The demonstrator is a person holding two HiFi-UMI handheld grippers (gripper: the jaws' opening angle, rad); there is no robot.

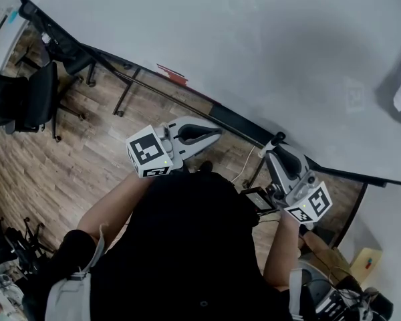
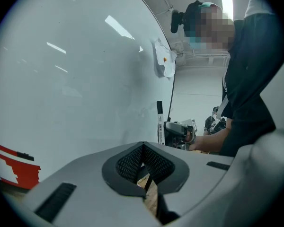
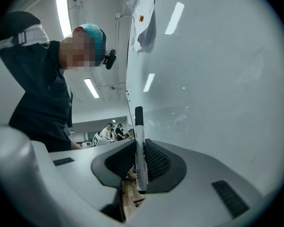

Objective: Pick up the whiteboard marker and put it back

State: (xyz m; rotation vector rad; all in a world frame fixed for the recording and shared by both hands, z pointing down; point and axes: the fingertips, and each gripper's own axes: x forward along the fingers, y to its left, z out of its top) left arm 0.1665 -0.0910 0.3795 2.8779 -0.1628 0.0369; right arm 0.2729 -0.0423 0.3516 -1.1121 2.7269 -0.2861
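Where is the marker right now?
In the right gripper view, the whiteboard marker stands upright, pinched in the right gripper, close beside the whiteboard.

1. A large whiteboard (image 1: 254, 52) fills the view in front of me.
2. A crumpled white cloth (image 2: 164, 60) hangs on the board near its edge.
3. A red-and-white patch (image 2: 14, 167) sits low on the board.
4. A black office chair (image 1: 33, 95) stands on the wood floor (image 1: 80, 172), well apart from the board.
5. A long ceiling lamp (image 3: 64, 13) glows overhead.
6. A few people (image 3: 111, 130) stand far off, too small to describe.
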